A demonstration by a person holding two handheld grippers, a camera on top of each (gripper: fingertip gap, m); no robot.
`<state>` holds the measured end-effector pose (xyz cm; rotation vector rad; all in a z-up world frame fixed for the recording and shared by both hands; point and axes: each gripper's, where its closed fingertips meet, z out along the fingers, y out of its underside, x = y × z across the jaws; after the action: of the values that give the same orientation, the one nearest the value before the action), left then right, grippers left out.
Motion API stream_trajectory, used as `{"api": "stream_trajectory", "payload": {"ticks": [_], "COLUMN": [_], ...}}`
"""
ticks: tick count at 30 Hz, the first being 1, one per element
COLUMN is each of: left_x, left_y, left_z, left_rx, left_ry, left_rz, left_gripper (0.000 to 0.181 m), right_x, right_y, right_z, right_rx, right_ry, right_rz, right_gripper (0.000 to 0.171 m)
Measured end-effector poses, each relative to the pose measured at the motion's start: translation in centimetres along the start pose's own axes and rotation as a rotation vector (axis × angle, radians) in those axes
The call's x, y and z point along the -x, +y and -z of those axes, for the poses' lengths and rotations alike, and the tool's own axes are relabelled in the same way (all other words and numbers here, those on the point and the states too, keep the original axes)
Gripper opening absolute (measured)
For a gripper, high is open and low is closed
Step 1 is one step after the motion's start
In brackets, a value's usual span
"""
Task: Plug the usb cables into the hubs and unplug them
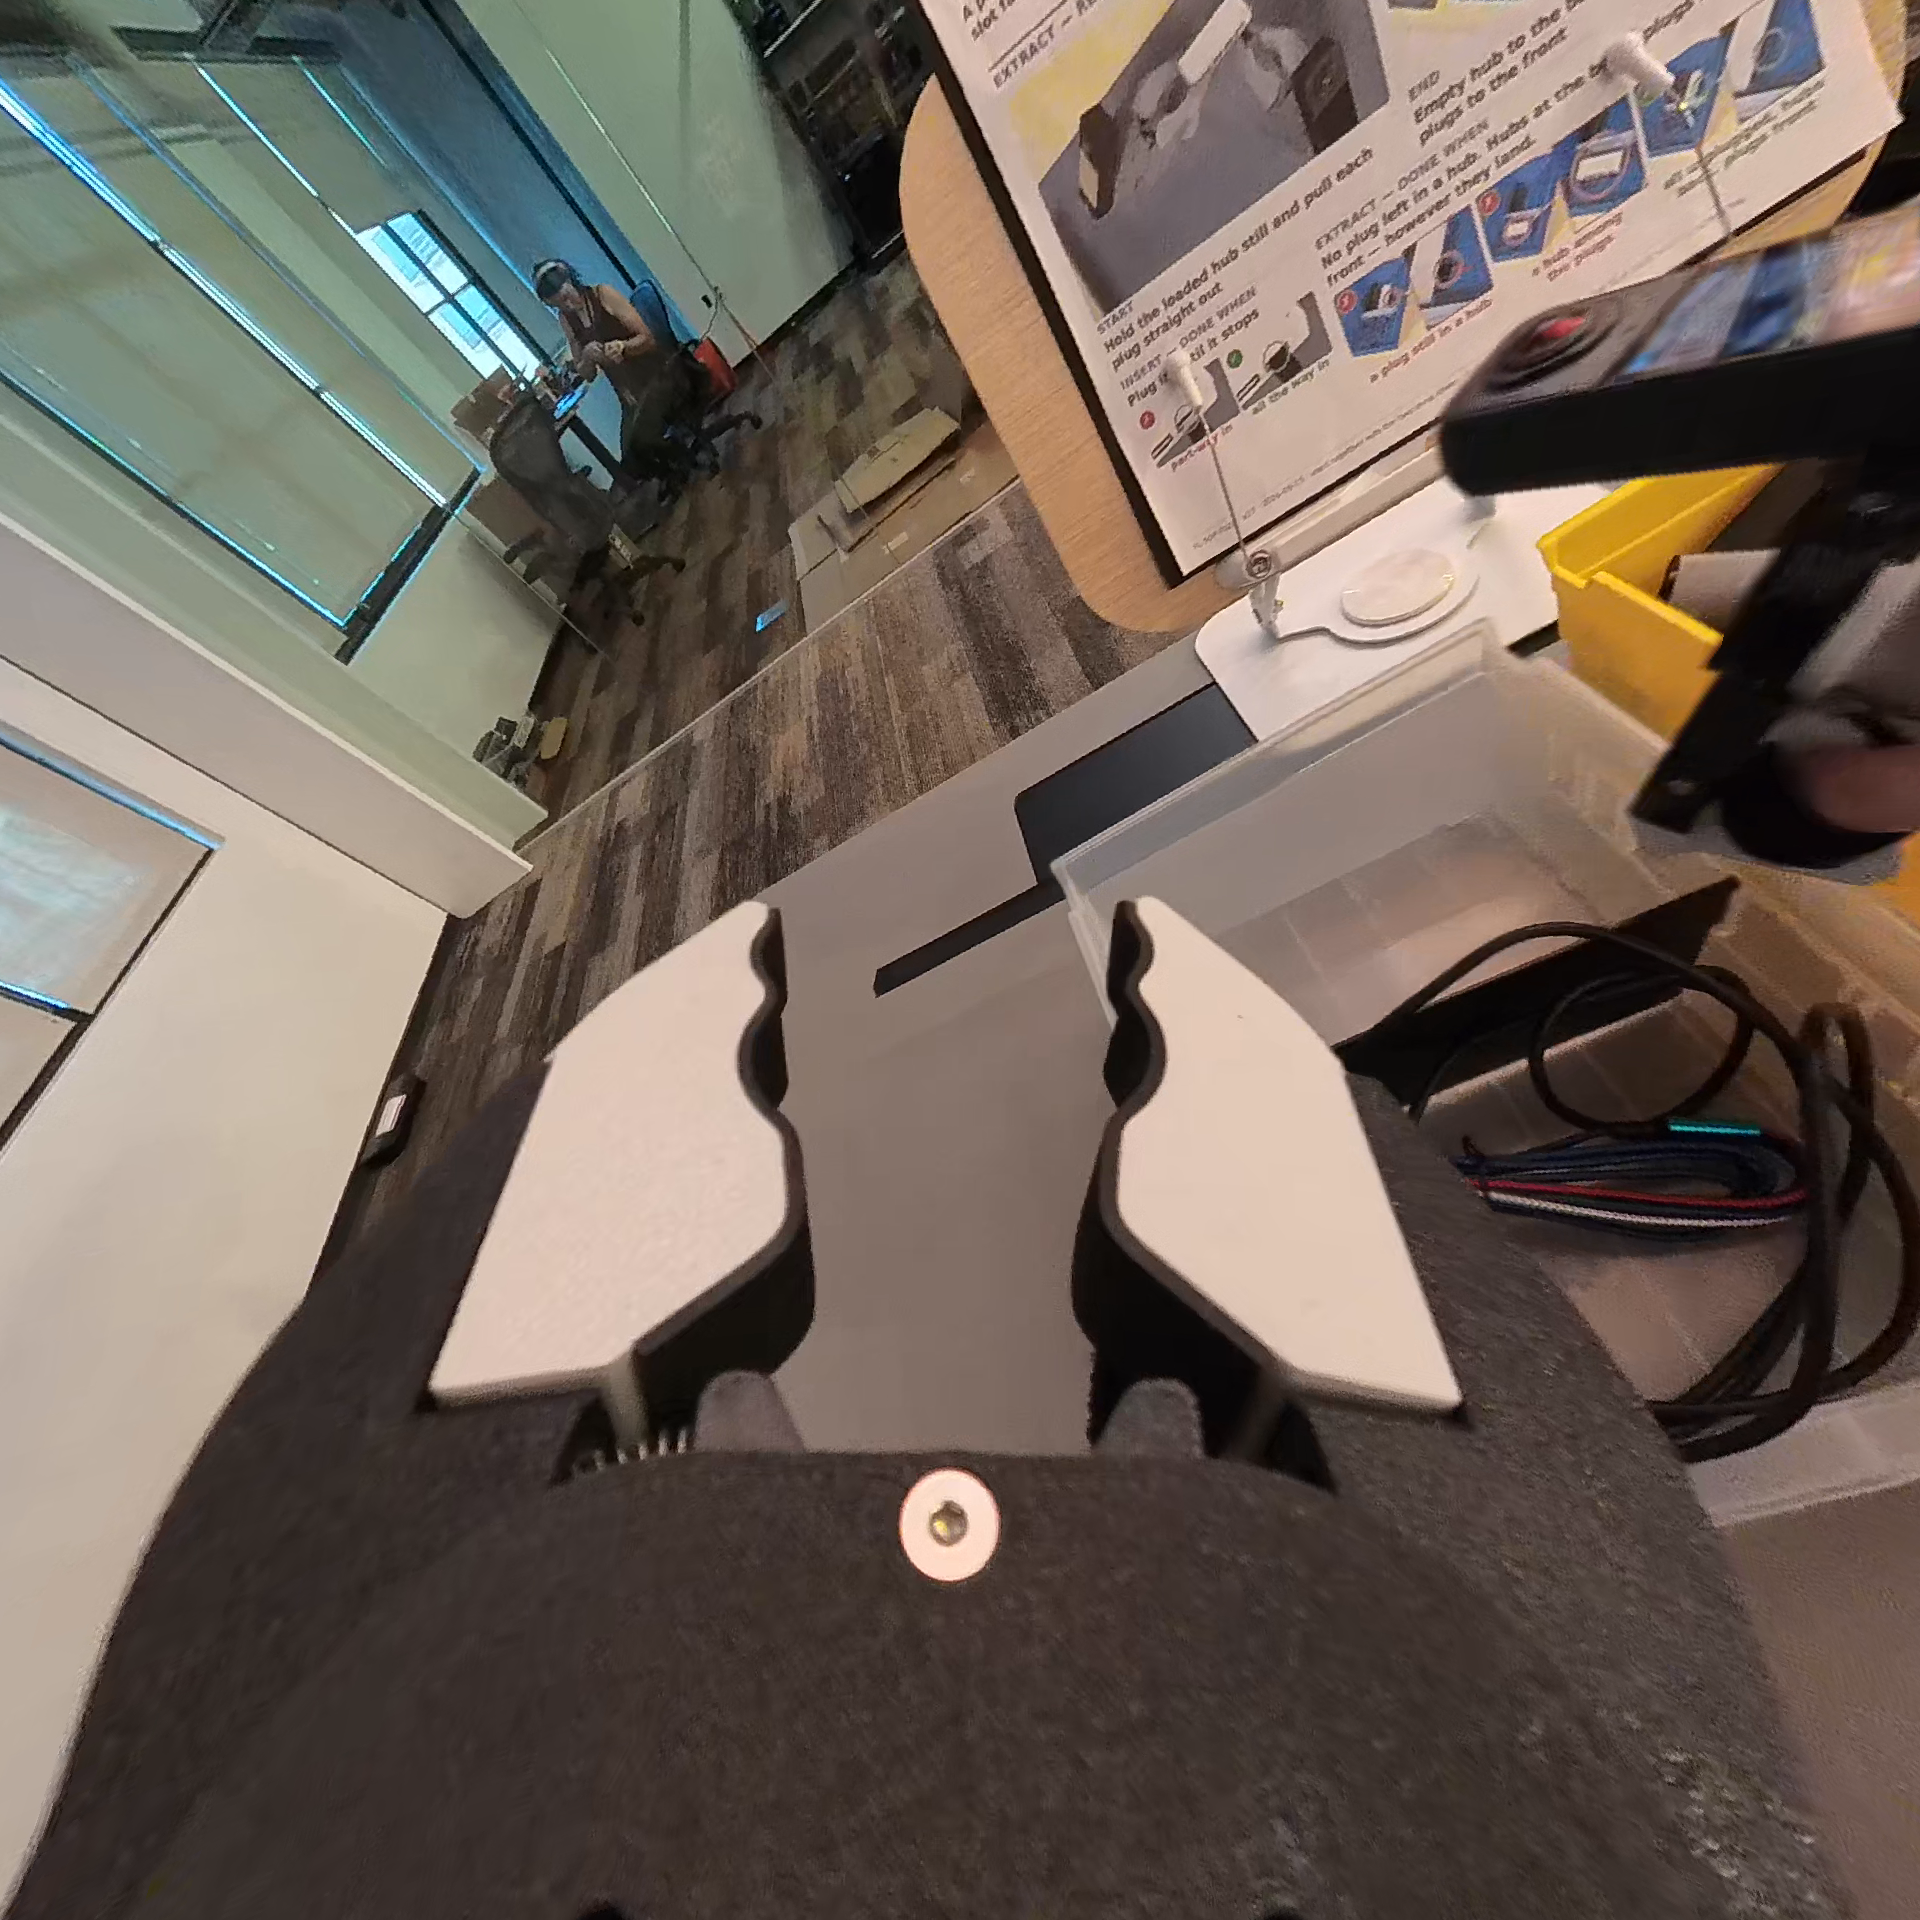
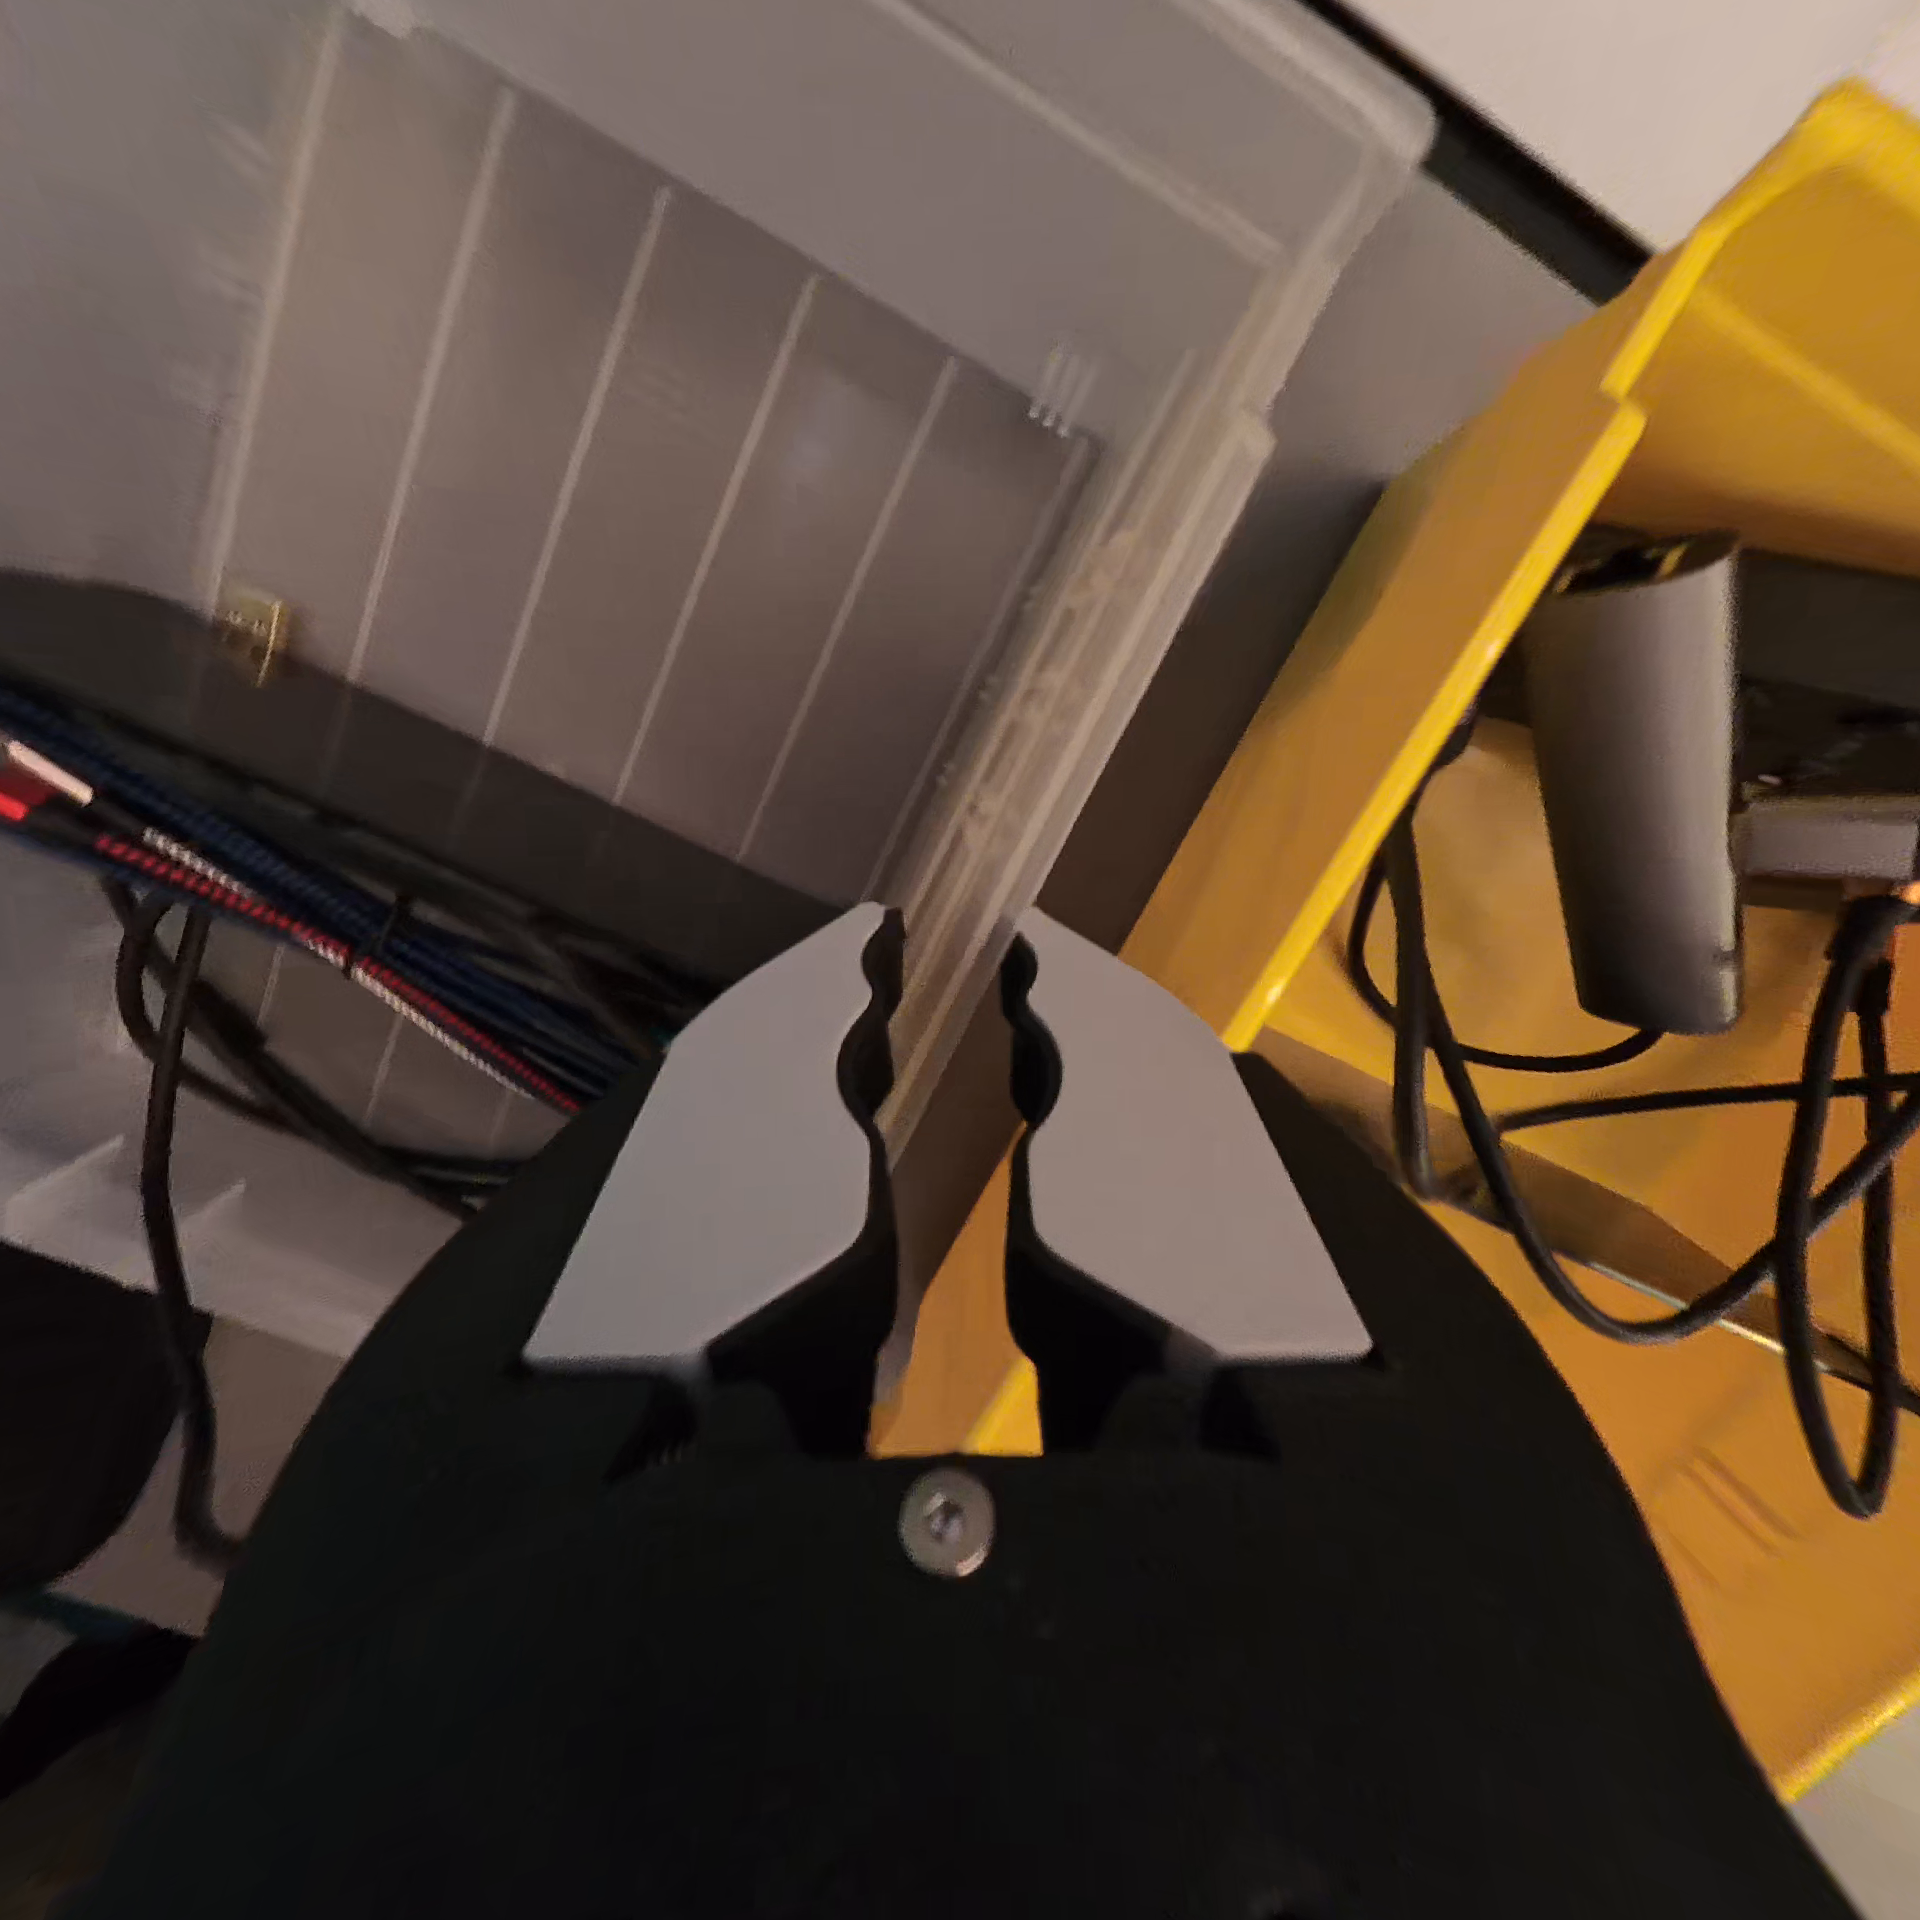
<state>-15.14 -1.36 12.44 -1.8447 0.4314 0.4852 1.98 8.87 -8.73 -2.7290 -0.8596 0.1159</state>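
1. The left gripper hangs above the grey desk with its jaws spread wide and nothing between them. It sits clear of the bins, probably waiting until a hub needs steadying.
2. Just right of it stands a clear plastic bin, its far half bare. At its near end lies a bundle of braided usb cables in blue, red and white, with black cables looped around them. Keeping the cables in one bin keeps the plugs together for picking.
3. In the right wrist view the same braided cables lie at the left, inside the clear bin.
4. The right gripper hovers over the spot where the clear bin's rim meets the yellow bin. Its jaws are drawn close with a narrow gap, and nothing is held in them. It seems to be passing between the bins on its way to pick something up.
5. Farthest right, the yellow bin holds a grey hub lying tilted, with thin black leads trailing across the floor of the bin. No plug looks seated in it from here, so the plugging step looks not yet begun.
6. Behind the bins, a printed instruction sheet leans upright at the far side of the desk.
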Motion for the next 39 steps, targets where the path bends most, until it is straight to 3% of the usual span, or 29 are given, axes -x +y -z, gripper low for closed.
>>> {"api": "stream_trajectory", "payload": {"ticks": [6,21,29,39], "left_x": [0.2,0.5,0.3,-1.5], "left_y": [0.0,-0.3,-1.7,-4.8], "left_z": [0.5,0.9,4.6,11.0], "left_rx": [-0.013,-0.042,-0.144,-0.37], "left_ry": [0.007,0.02,0.048,0.114], "left_rz": [0.001,0.017,0.03,0.05], "left_gripper": [0.06,0.059,0.059,0.051], "right_x": [0.0,2.0,0.9,-4.6], "right_y": [-1.3,-0.6,-2.3,-3.5], "right_z": [-2.9,-2.2,4.0,17.0], "right_rx": [0.069,0.275,0.276,0.147], "right_ry": [-0.023,-0.215,-0.147,-0.206], "right_rz": [-0.132,-0.258,-0.199,-0.237], "right_gripper": [0.01,0.008,0.008,0.008]}}
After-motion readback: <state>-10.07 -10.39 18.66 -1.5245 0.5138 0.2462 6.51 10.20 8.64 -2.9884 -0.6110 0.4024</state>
